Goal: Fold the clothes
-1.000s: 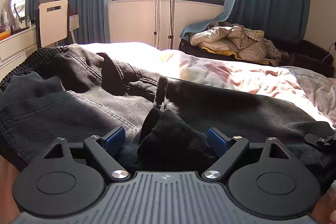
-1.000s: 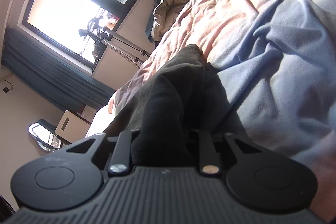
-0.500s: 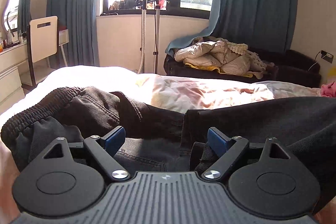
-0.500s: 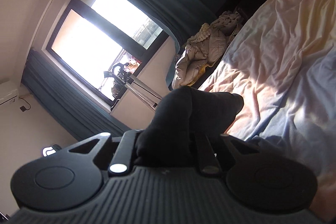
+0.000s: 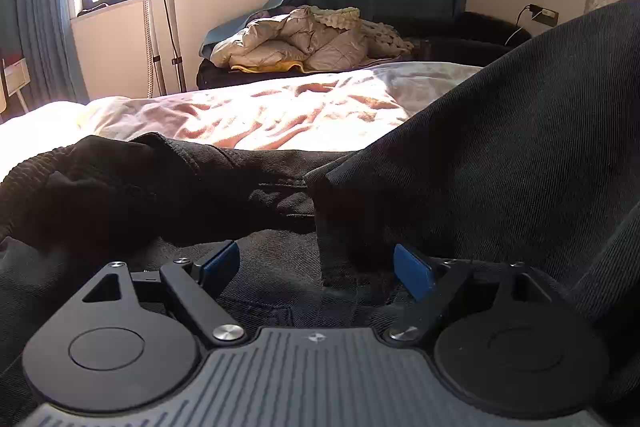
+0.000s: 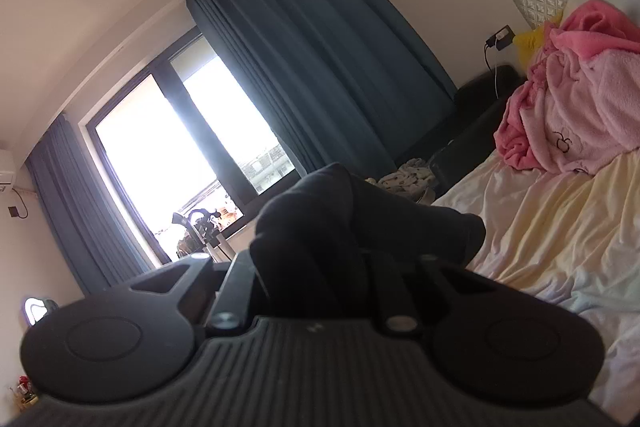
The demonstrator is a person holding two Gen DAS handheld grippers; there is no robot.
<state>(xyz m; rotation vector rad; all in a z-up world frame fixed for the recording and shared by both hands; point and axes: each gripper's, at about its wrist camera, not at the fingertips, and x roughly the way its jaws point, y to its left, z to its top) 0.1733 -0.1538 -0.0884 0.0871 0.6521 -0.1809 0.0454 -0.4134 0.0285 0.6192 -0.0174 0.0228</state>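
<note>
A pair of black jeans (image 5: pixel 520 155) lies on the bed, with the elastic waistband (image 5: pixel 36 167) at the left and one leg rising steeply to the upper right. My left gripper (image 5: pixel 316 265) is open, its blue pads (image 5: pixel 412 271) resting low on the jeans with a fold of denim between them. My right gripper (image 6: pixel 316 259) is shut on a bunched end of the jeans (image 6: pixel 340 211) and holds it high above the bed, tilted up toward the window.
The bed sheet (image 5: pixel 280 111) is rumpled and sunlit. A pink robe (image 6: pixel 572 99) lies near the headboard. A beige quilt pile (image 5: pixel 304 43) sits on a dark sofa past the bed. A garment steamer stand (image 5: pixel 160 15) is by the window.
My right gripper has lifted the jeans end up from the sheet and tilted upward. The leg now rises at the right of the left view. The left gripper stayed open, shifting slightly.
</note>
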